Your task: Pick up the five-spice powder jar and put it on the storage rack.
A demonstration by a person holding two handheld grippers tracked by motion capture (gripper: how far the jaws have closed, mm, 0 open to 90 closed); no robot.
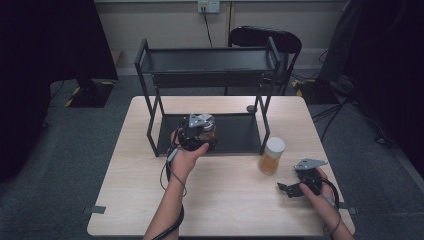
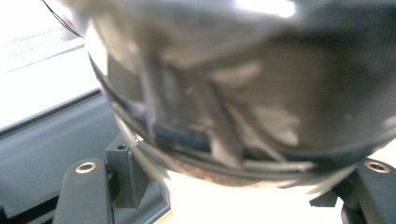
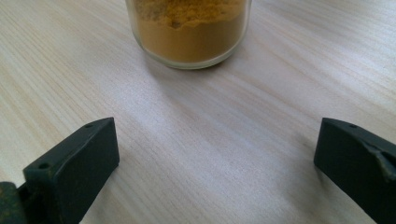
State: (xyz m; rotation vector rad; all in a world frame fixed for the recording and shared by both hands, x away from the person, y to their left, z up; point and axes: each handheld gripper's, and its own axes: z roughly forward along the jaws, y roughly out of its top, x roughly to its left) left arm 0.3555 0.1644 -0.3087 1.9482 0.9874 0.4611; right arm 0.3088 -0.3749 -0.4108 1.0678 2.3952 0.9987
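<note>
- Jar of dark contents (image 1: 207,134) is sitting clamped between the jaws of the left gripper (image 1: 199,131), just over the near edge of the black rack's bottom shelf (image 1: 235,135), near the middle of the table (image 1: 130,165).
- Seen from the left gripper view, the jar's rounded glass wall (image 2: 243,93) is pressing tight against both jaws; the base is looking clear of the shelf, though blur is making that hard to confirm.
- Left hand (image 1: 187,155) is wrapping the gripper body from the near side, its cable trailing down the forearm.
- Right of the rack, a second jar with a white lid and orange powder (image 1: 272,156) is standing upright on the tabletop, apart from the rack's leg.
- Right gripper (image 1: 290,189) is resting near the table's right near corner, jaws spread wide and gripping nothing; its own view is showing the orange jar (image 3: 189,32) ahead, not yet between the jaws.
- Risk: smooth curved glass is likely offering the jaws little purchase, so a tilt or a knock against the rack's upper shelf (image 1: 205,60) or posts could be letting the jar slip and drop.
- Risk: a careless sweep by the right gripper could be toppling the orange jar.
</note>
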